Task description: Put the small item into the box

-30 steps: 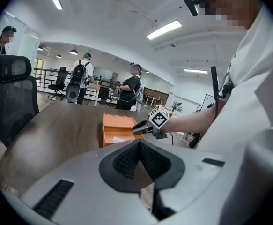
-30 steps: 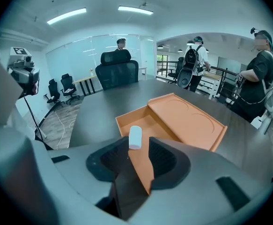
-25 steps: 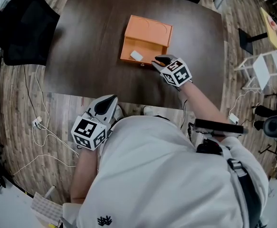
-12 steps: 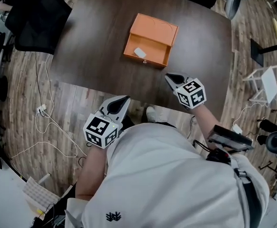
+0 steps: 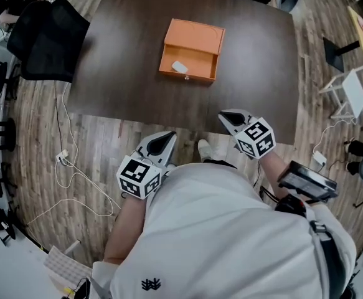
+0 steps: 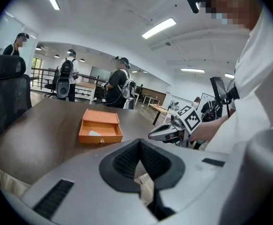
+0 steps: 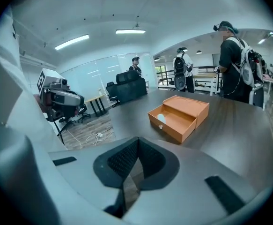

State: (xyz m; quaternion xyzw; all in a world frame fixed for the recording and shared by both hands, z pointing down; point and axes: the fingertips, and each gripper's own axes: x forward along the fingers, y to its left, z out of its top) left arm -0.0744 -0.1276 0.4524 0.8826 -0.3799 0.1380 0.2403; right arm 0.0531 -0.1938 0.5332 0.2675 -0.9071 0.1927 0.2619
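My right gripper [image 5: 225, 115] hangs over the near edge of the dark brown wooden bench [image 5: 125, 55]. Its jaws have just closed the last little way and now meet at the tips with nothing between them. My left gripper [image 5: 167, 137] is off the bench, above the wood-plank floor [image 5: 106, 142] and close to my body. Its jaws are also together and empty.

The small white flat item [image 5: 179, 66] lies inside the orange open-topped box [image 5: 190, 55], towards the box's left front corner and behind the front wall with the little knob [image 5: 186, 78]. Both grippers are well apart from the box. I judge the placing itself finished, so what remains is a clean retreat and a check.

To do that well, I would keep both grippers low and quiet on my side of the bench. I would not sweep either one back across the box, because a brush against its front wall could slide it or tip the item out. In the right gripper view the item seems to rest fully within the walls rather than propped on a rim. I would confirm that before calling it done. The box looks light, so I would keep clear of it
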